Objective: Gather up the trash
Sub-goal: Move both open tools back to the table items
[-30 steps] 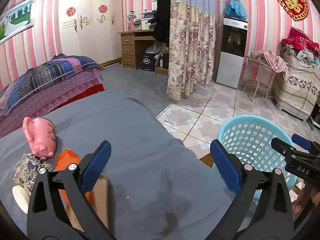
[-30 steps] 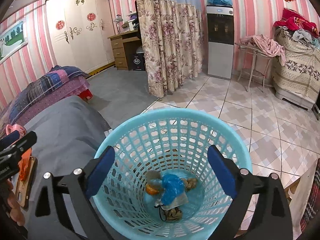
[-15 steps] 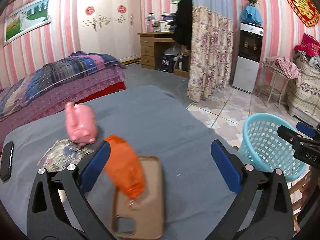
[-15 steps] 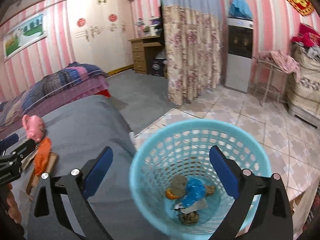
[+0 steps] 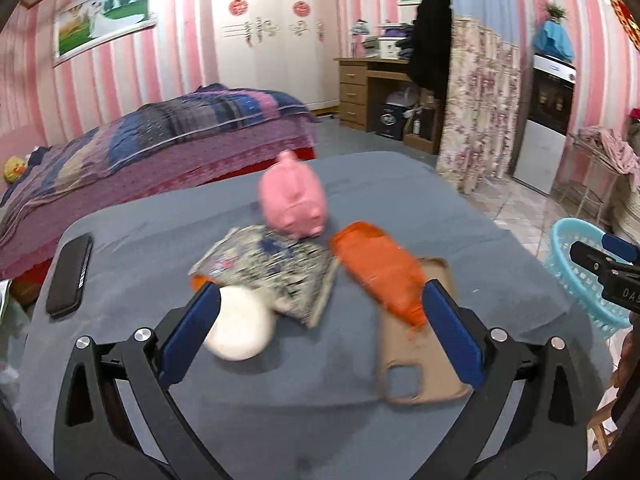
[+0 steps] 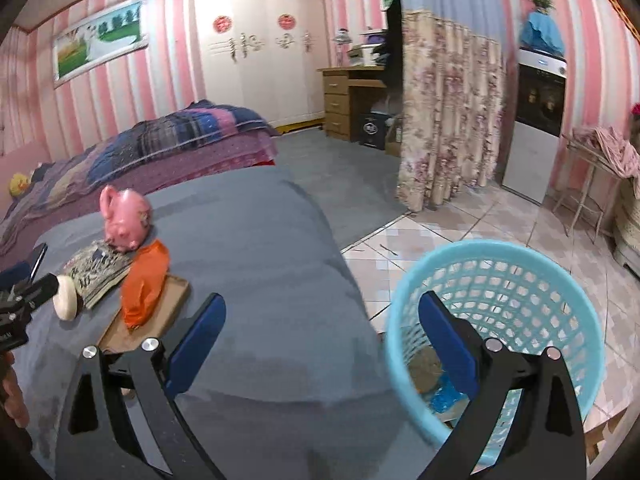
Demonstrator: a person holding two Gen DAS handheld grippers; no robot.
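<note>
The left hand-held gripper [image 5: 320, 336] has swung away from the blue basket [image 5: 580, 268] and now faces the clutter on the grey worktop [image 5: 400, 184], jaws wide either side of the orange bag [image 5: 380, 270]; the right hand-held gripper [image 6: 320, 340] has drifted off the basket's centre toward its left rim

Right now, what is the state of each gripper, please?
Left gripper: open, holding nothing.
Right gripper: open, holding nothing.
</note>
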